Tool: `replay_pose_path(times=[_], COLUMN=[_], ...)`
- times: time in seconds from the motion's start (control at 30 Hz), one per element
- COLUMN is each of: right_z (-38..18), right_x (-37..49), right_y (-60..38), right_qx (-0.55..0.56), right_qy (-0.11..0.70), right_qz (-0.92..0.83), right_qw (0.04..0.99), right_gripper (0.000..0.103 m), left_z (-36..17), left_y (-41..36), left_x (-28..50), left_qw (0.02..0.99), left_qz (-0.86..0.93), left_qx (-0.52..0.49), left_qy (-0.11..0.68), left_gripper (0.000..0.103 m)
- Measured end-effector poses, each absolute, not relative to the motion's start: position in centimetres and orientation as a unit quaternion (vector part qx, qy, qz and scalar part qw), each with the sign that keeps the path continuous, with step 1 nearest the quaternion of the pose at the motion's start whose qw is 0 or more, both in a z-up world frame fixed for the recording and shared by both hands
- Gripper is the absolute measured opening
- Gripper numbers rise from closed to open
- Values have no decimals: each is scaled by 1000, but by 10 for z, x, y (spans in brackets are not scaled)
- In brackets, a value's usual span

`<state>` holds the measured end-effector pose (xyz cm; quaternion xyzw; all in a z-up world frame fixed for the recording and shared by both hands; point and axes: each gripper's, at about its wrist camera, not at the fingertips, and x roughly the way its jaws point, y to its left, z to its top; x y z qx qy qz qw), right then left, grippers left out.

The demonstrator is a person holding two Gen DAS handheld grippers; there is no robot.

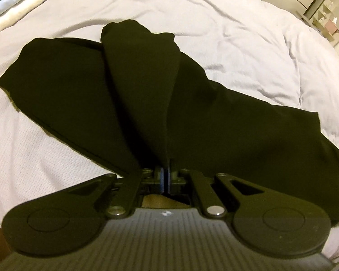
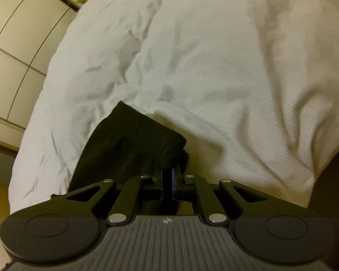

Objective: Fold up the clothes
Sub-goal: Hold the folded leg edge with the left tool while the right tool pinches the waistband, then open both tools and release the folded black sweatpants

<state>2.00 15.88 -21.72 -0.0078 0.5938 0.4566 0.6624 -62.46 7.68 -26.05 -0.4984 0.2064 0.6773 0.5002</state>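
Black garment [image 1: 210, 122], matte and smooth, spread across a pale bedcover [image 1: 237, 45] of fine waffle weave, creased into soft ridges. Pinched at one edge by the left gripper [image 1: 165, 176], jaws closed flat on the cloth, with a long tapering fold rising from the grip and ending in a rounded peak. To either side of that fold, broad dark panels lying flat, the right one stretching out to a squared corner.

In the right wrist view, ribbed elastic waistband [image 2: 151, 133] bunched into a thick rounded roll, clamped by the right gripper [image 2: 169, 176], fingers closed on the fabric at the near edge of the bed. Bedcover [image 2: 214, 67] behind it rumpled, draping over the mattress corner.

Far left in the left wrist view, a stack of folded clothes [image 1: 22, 4]: cream, light blue and green layers, soft rounded edges. Beige panelled cabinet fronts [image 2: 18, 45] beyond the bed.
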Motion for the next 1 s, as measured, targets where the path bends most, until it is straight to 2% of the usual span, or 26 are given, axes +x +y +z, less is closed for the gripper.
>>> replay_pose_path(times=[0.2, 0.23, 0.27, 0.3, 0.33, 0.37, 0.43, 0.5, 0.6, 0.73, 0.77, 0.9, 1.0], right_z=[-234, -235, -236, -237, -238, -231, -210, -190, -174, -196, -200, -204, -204], right_x=[12, 9, 6, 3, -1, -7, -19, -32, -68, -131, -146, -227, -293], right_y=[170, 174, 179, 184, 188, 191, 193, 192, 197, 218, 222, 245, 257], right_qx=[-69, -90, -112, -133, -155, -188, -218, -219, -234, -306, -303, -339, -358], right_qy=[592, 592, 592, 591, 589, 574, 543, 520, 502, 530, 543, 541, 530], right_qz=[439, 430, 421, 411, 402, 391, 386, 412, 495, 548, 558, 612, 636], right_qw=[672, 676, 679, 681, 684, 695, 714, 716, 669, 570, 549, 466, 432], right_gripper=[7, 18, 50, 63, 80, 89, 88, 88, 87, 52, 50, 50, 55], left_z=[-260, -258, -256, -253, -251, -249, -244, -240, -231, -217, -213, -200, -204], left_y=[76, 77, 77, 78, 78, 78, 79, 80, 82, 83, 86, 102, 113], left_x=[-615, -612, -610, -607, -604, -602, -596, -591, -591, -602, -607, -642, -678], left_qw=[488, 485, 482, 480, 477, 474, 469, 463, 454, 442, 439, 433, 434], left_qz=[681, 682, 682, 683, 684, 685, 686, 688, 690, 692, 694, 696, 684], left_qx=[-494, -492, -491, -489, -487, -485, -481, -477, -476, -480, -480, -482, -491], left_qy=[234, 241, 247, 254, 260, 267, 279, 292, 303, 308, 309, 310, 321], left_gripper=[4, 4, 5, 7, 10, 15, 16, 24, 24, 23, 23, 26, 31])
